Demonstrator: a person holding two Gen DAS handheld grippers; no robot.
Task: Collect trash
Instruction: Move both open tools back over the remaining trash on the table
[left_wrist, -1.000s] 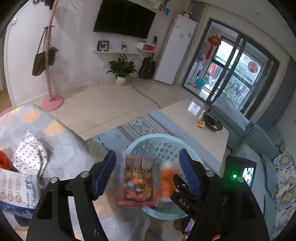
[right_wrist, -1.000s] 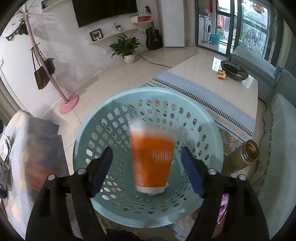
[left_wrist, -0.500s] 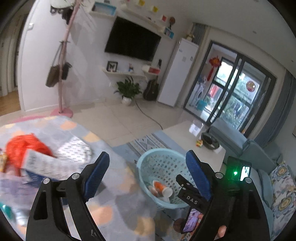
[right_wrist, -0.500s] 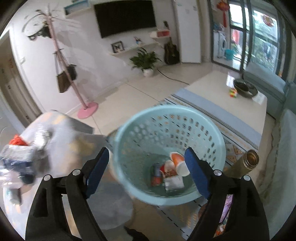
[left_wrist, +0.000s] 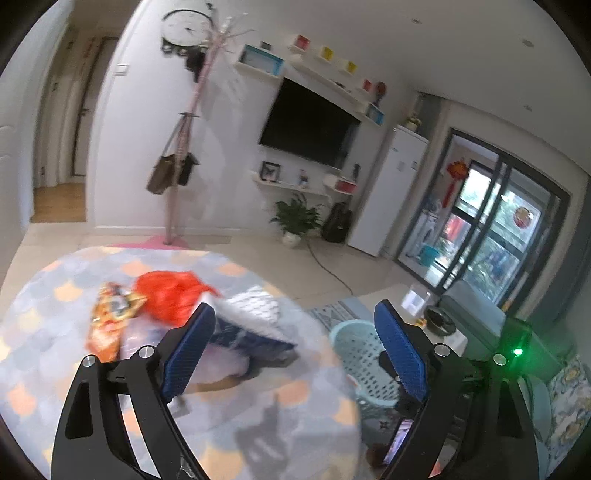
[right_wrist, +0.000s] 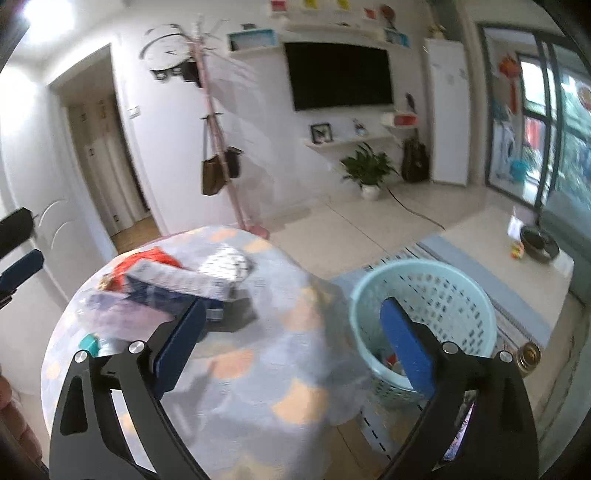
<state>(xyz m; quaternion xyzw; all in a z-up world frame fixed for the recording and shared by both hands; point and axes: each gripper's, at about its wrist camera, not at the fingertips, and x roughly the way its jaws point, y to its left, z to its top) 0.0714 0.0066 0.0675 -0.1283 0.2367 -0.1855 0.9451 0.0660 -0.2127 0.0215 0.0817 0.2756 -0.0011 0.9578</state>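
Both the left tongs (left_wrist: 291, 350) and the right tongs (right_wrist: 295, 341) are hanging wide apart and empty over the desk (left_wrist: 258, 413). Ahead and left of them the trash pile (left_wrist: 177, 314) is lying: crinkly wrappers and a red bag, probably light, soft and slippery. Pinching a raised fold looks best. The basket (right_wrist: 424, 295) is sitting to the right.

Wall television (left_wrist: 308, 134), potted plant (left_wrist: 295, 221), coat stand (left_wrist: 181, 162)
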